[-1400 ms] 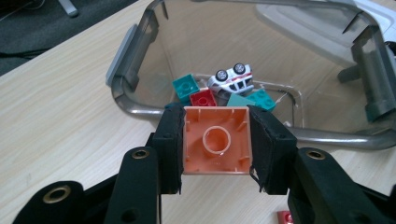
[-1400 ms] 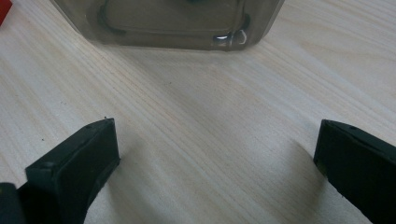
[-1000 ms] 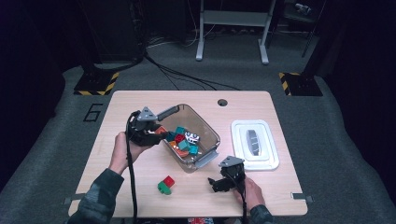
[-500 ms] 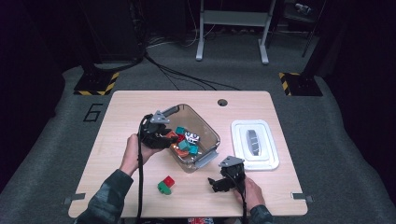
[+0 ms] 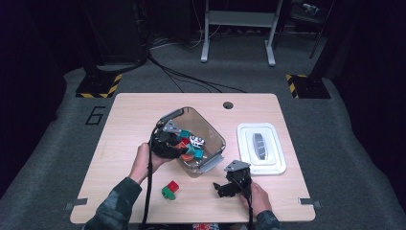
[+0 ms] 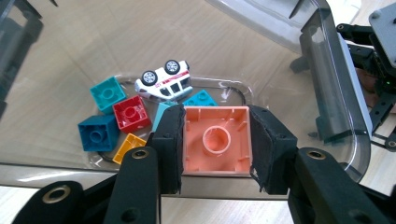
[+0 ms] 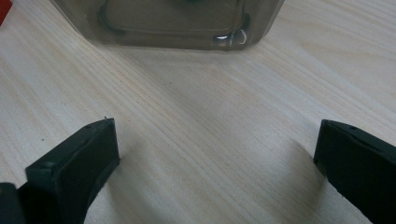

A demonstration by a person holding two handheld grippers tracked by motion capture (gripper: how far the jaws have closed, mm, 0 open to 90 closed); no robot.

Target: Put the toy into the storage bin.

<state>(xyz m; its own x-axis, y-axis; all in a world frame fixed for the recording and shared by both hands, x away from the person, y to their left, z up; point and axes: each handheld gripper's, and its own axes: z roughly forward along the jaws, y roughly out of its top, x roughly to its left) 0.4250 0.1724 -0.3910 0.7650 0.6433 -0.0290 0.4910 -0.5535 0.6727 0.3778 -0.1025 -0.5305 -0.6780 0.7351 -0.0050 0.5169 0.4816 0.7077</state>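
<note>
Dark flooring surrounds the pale wooden bench [image 5: 129,124]; on it stands a clear plastic bin [image 5: 216,136] of toy bricks. Left tongs [image 6: 215,144] are clamped on a salmon brick [image 6: 215,140], hollow underside facing the camera, held above the bin interior; right tongs [image 7: 217,154] rest spread wide over bare bench. Judged: the brick is light, rigid, smooth-walled; grip across two opposite flat sides, squarely, since slick plastic may pivot under an off-centre hold.

You hold a salmon-pink brick [image 6: 215,140] above red [image 6: 130,113], teal [image 6: 108,94] and yellow [image 6: 129,146] bricks in the smoky clear bin [image 6: 334,88].
</note>
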